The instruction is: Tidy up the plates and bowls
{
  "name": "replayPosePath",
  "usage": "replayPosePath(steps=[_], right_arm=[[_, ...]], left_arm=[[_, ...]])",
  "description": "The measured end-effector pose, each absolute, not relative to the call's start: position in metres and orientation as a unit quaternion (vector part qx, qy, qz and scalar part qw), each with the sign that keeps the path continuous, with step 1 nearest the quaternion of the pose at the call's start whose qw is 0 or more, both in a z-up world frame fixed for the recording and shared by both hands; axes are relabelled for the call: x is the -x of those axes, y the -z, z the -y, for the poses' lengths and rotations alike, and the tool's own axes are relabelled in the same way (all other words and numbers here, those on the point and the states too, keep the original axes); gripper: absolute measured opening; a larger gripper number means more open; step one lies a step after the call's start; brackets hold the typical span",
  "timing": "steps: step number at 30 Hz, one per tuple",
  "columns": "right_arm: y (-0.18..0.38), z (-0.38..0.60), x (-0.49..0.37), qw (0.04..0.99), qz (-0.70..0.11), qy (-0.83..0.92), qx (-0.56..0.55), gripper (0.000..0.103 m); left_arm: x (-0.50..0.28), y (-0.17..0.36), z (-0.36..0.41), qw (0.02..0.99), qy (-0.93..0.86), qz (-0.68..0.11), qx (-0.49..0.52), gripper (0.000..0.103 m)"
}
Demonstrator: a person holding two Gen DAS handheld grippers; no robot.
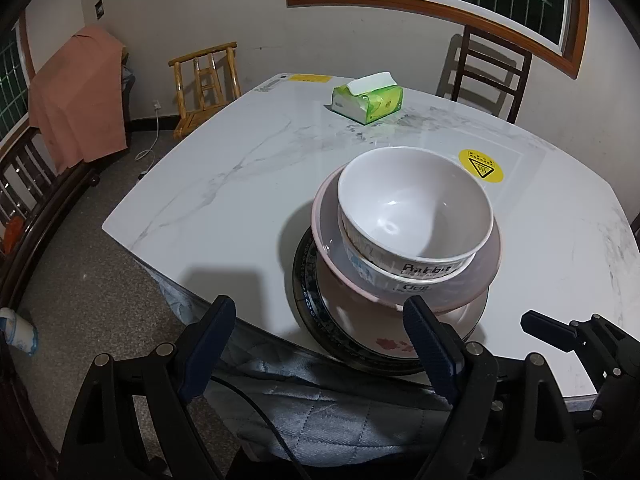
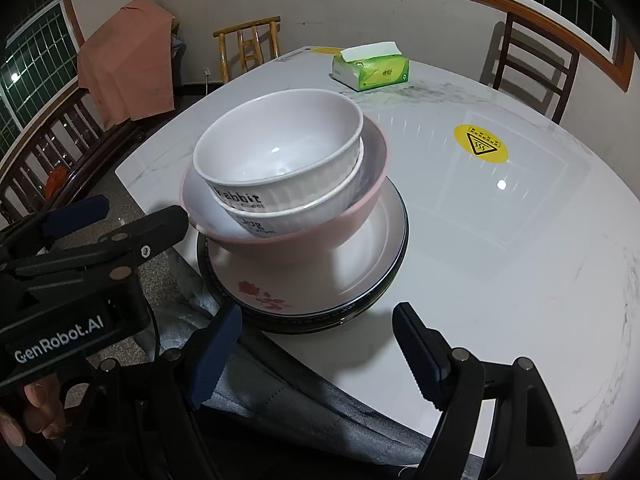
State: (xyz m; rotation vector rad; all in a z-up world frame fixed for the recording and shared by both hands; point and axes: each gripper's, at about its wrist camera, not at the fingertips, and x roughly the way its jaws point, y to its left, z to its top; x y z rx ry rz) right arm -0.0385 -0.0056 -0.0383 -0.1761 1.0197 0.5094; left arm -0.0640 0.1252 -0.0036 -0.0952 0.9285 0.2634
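The crockery looks fully gathered: a white ribbed bowl lettered "Rabbit" (image 2: 280, 148) sits nested in a second white lettered bowl (image 2: 304, 210), both inside a wide pale-pink bowl (image 2: 320, 228), which stands on a white plate with a red flower print (image 2: 352, 264) laid over a dark-rimmed plate (image 2: 396, 264). The stack rests near the front edge of the white marble-patterned table (image 2: 500, 272), and no loose plate or bowl shows elsewhere on it, so the sorting seems done, unless the pile is meant to go somewhere else.

The left gripper (image 1: 318, 340) is spread wide and holds nothing, its blue-padded fingers just short of the stack. The right gripper (image 2: 316, 344) is likewise wide open and empty, near the plates' front rim.

The lower bowl's lettering is partly hidden by the pink bowl's wall; it may read "Dog". The dark plate shows only its rim. A green tissue pack (image 2: 370, 66) and a round yellow warning sticker (image 2: 480, 144) lie further back.
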Motion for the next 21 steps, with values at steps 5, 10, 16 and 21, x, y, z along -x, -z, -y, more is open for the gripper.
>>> replayPosePath(steps=[5, 10, 16, 21], right_arm=[[0.0384, 0.0056, 0.0376, 0.838, -0.484, -0.240, 0.082, 0.080], [0.0386, 0.0052, 0.0369, 0.837, -0.485, -0.240, 0.083, 0.080], [0.0391, 0.0044, 0.0358, 0.836, -0.486, -0.241, 0.082, 0.080], [0.0396, 0.0048, 0.0353, 0.837, -0.486, -0.239, 0.082, 0.080]], left_arm=[[0.0631, 0.0039, -0.1243, 0.885, -0.124, -0.447, 0.044, 0.084], [0.0632, 0.0035, -0.1235, 0.884, -0.123, -0.448, 0.045, 0.084], [0.0634, 0.0033, -0.1222, 0.885, -0.124, -0.447, 0.045, 0.084], [0.0625, 0.0039, -0.1233, 0.884, -0.116, -0.450, 0.050, 0.084]])
